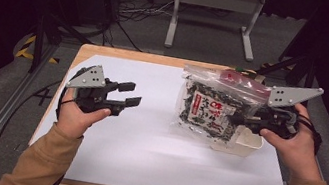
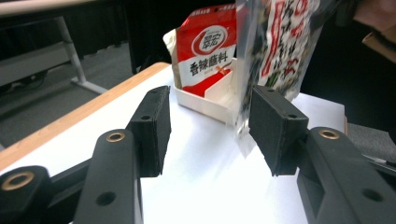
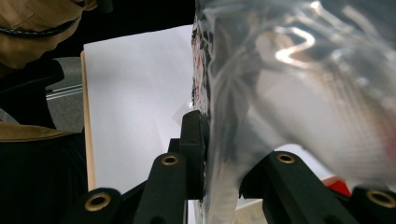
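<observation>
A clear zip bag (image 1: 211, 105) holding a dark seaweed packet with a red and white label hangs upright over the right side of the table. My right gripper (image 1: 238, 120) is shut on its lower right part, and the plastic (image 3: 289, 84) is pinched between the jaws of the right gripper (image 3: 219, 154). Below the bag stands a white box (image 1: 245, 145) with a red packet (image 2: 208, 46) leaning inside it. My left gripper (image 1: 134, 94) is held above the left side of the table, open, pointing toward the bag (image 2: 280, 42). Nothing lies between the jaws of the left gripper (image 2: 210, 126).
A white sheet (image 1: 154, 141) covers most of the wooden table (image 1: 108, 51). The white box (image 2: 205, 100) has an inner divider. A grey metal stand (image 1: 214, 9) and cables lie on the floor beyond the table. A rail (image 1: 2, 111) runs along the left.
</observation>
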Available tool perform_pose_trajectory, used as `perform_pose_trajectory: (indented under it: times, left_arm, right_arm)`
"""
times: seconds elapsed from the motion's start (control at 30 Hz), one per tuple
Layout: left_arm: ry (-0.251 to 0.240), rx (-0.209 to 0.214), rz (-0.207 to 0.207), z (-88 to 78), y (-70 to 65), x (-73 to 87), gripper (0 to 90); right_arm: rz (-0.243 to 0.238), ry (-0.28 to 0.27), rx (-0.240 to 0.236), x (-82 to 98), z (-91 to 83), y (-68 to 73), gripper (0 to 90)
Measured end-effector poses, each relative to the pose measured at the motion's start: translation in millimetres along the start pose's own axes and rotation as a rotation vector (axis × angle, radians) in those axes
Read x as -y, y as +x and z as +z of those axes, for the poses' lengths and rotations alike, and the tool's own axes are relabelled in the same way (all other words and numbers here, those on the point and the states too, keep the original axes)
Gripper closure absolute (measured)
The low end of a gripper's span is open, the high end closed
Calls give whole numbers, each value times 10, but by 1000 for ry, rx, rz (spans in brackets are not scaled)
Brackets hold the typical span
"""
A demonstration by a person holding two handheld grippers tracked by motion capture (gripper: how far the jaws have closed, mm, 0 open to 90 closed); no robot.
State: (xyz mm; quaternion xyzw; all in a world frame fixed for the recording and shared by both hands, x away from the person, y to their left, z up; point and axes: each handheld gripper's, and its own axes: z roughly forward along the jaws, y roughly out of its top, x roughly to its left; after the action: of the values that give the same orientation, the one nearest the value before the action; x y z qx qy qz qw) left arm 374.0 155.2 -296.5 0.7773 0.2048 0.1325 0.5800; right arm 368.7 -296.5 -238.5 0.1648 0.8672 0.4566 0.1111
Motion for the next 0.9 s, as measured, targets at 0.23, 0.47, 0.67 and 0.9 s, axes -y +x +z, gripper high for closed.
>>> perform_pose_trajectory:
  times: [0.23, 0.47, 0.67, 0.9]
  left_arm:
    - [25, -34, -15, 14, 21, 125, 446]
    - [51, -68, -30, 35, 75, 214, 373]
    - [62, -95, -49, 51, 136, 283, 298]
    - [65, -109, -50, 65, 202, 338, 241]
  right_arm:
    - [2, 2, 34, -55, -145, -69, 752]
    - [15, -7, 59, -80, -276, -132, 751]
    - [27, -19, 83, -91, -365, -157, 751]
    - [39, -14, 122, -94, -444, -184, 751]
